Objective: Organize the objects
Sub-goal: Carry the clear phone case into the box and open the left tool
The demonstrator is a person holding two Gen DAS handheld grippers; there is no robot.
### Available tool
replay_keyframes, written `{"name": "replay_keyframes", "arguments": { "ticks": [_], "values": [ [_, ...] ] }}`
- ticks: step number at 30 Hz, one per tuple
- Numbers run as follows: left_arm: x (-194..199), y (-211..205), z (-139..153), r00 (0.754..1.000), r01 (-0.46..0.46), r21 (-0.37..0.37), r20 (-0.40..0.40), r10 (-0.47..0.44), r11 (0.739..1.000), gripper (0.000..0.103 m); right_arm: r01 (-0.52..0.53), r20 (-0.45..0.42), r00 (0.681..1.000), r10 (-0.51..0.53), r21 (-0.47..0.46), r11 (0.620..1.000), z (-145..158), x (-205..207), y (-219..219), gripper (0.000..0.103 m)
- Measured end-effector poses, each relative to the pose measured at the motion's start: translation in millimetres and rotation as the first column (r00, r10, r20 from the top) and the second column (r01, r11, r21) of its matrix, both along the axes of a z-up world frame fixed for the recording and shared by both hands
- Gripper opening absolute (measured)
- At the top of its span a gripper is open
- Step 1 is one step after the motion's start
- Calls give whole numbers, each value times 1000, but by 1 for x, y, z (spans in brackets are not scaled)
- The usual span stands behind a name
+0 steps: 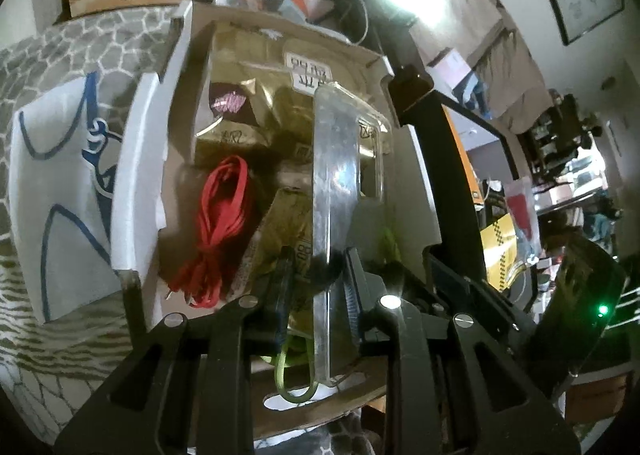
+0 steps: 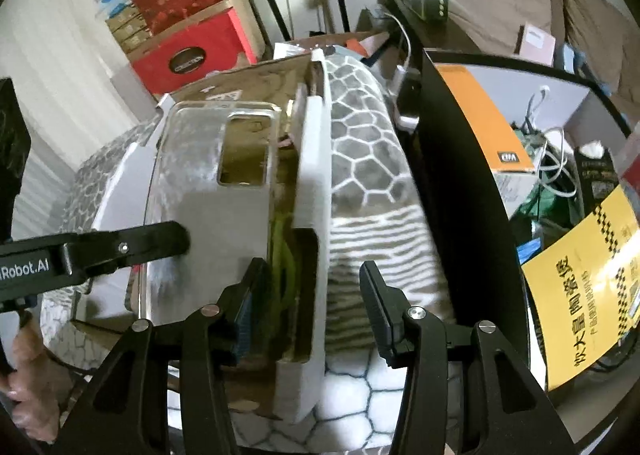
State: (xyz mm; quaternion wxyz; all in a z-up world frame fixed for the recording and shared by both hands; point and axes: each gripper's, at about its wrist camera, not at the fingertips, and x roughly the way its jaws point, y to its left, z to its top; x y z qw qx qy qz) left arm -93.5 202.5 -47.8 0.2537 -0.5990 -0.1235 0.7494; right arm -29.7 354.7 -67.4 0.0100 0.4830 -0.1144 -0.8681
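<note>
My left gripper [image 1: 318,271] is shut on a clear phone case [image 1: 334,175] and holds it edge-on above an open cardboard box [image 1: 176,175]. The box holds a coil of red cord [image 1: 222,223], gold packets [image 1: 244,63] and a green cord [image 1: 294,379]. In the right wrist view the case [image 2: 208,199] shows flat-on, with the left gripper's finger [image 2: 132,247] on it from the left. My right gripper [image 2: 312,311] is open and empty, its jaws astride the box's white side flap [image 2: 312,215].
The box sits on a grey and white patterned cushion [image 2: 360,159]. A white and blue bag [image 1: 56,195] lies left of it. A black-rimmed bin [image 2: 460,191] with an orange box, cables and a yellow packet [image 2: 584,295] stands right. Red boxes [image 2: 188,23] are stacked behind.
</note>
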Motion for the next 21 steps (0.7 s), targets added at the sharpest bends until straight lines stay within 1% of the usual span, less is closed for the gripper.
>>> {"name": "replay_keyframes", "arguments": {
  "ticks": [2, 9, 13, 15, 17, 18, 19, 20, 21],
  "values": [
    [-4, 0, -3, 1000, 1, 10, 20, -1, 1000, 22, 2, -2, 1000, -2, 3, 1000, 1, 0, 1, 48],
    [-3, 5, -3, 1000, 27, -2, 4, -27, 1000, 22, -8, -29, 1000, 8, 23, 1000, 13, -1, -6, 48],
    [-9, 2, -5, 998, 48, 16, 27, -48, 999, 22, -2, -4, 1000, 2, 23, 1000, 6, -4, -5, 48],
    [-11, 0, -3, 997, 62, 22, 38, -63, 998, 21, 4, -6, 1000, -4, 15, 1000, 6, -4, -4, 48],
    [-11, -4, 1, 996, 79, 50, 47, -82, 996, 21, 1, -21, 1000, -1, 13, 1000, 10, -1, -5, 48],
    [-10, -6, 3, 995, 85, 62, 49, -88, 994, 23, 0, -26, 1000, 0, 12, 1000, 12, 0, -6, 48],
    [-9, -8, 7, 994, 95, 73, 42, -98, 993, 28, -1, -30, 1000, 2, 12, 1000, 14, 1, -6, 48],
    [-8, -10, 13, 994, 105, 74, 20, -106, 992, 31, -3, -36, 999, 4, 11, 1000, 16, 2, -7, 48],
    [-7, -13, 19, 994, 109, 72, -1, -109, 991, 36, -4, -42, 999, 4, 12, 1000, 18, 2, -7, 48]
  ]
}}
